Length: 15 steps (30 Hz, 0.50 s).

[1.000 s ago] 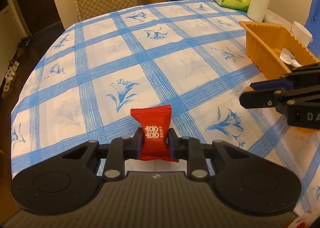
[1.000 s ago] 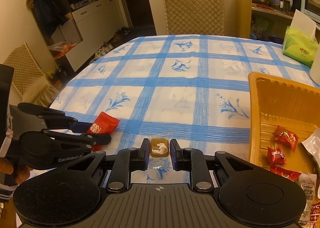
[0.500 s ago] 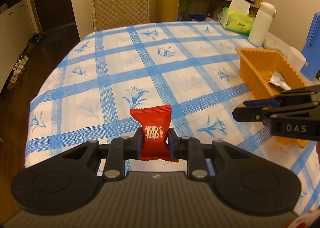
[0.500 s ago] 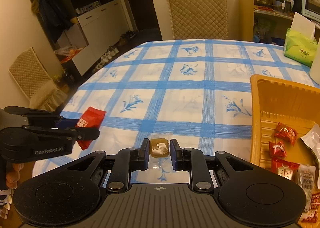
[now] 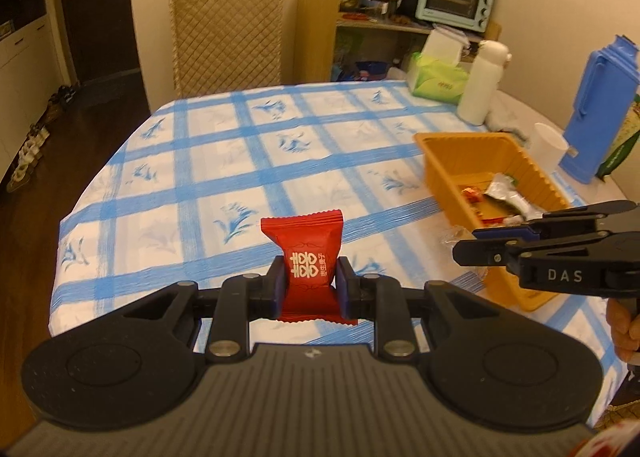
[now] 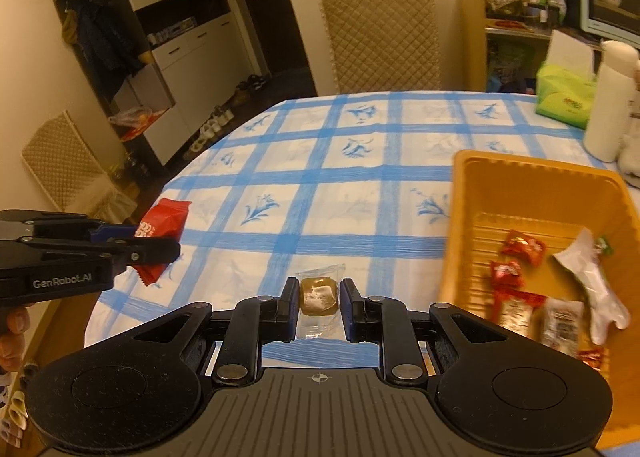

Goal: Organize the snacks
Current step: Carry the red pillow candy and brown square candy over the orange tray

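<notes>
red candy packet [image 5: 309, 261] stands upright, clamped between the left gripper [image 5: 308, 289] fingers above the checked tablecloth [image 5: 248, 177]; right gripper [image 6: 319, 299] pinches a brown clear-wrapped candy [image 6: 319, 295], just beside the orange tray [image 6: 460, 217] of snacks

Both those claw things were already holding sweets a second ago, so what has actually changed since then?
Both have lifted higher above the tablecloth, so more of the room shows. Nothing was picked up or dropped: the left gripper still pinches the red candy, the right gripper still pinches the brown candy. The orange tray and its snacks stayed put.
</notes>
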Motion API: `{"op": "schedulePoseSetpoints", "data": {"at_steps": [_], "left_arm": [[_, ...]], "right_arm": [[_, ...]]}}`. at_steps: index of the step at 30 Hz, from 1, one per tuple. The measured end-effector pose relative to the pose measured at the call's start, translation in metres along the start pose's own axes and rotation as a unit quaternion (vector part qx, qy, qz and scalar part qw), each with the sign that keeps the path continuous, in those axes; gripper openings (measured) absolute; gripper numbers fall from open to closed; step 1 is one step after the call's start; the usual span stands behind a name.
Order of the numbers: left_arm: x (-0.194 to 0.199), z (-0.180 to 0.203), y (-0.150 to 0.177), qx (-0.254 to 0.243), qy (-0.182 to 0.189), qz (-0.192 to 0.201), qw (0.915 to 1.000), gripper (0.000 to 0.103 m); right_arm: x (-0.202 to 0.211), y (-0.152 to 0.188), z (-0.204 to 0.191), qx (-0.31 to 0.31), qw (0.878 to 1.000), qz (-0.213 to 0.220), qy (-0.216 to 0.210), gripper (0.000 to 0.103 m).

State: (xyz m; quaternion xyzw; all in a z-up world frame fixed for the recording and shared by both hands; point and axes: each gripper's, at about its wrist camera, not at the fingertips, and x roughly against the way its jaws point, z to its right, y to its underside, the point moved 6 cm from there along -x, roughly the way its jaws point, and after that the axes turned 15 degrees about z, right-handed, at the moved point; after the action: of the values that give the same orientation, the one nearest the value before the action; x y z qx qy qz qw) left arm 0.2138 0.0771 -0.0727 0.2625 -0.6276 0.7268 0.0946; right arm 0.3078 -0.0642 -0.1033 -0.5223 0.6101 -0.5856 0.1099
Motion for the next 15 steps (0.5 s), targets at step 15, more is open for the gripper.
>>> {"op": "schedulePoseSetpoints", "data": {"at_steps": [15], "left_arm": [[-0.005, 0.092, -0.018, -0.038, 0.067, 0.020, 0.9968, 0.023]], "right_arm": [[0.064, -0.004, 0.061, -0.025, 0.998, 0.031, 0.054, 0.022]]}}
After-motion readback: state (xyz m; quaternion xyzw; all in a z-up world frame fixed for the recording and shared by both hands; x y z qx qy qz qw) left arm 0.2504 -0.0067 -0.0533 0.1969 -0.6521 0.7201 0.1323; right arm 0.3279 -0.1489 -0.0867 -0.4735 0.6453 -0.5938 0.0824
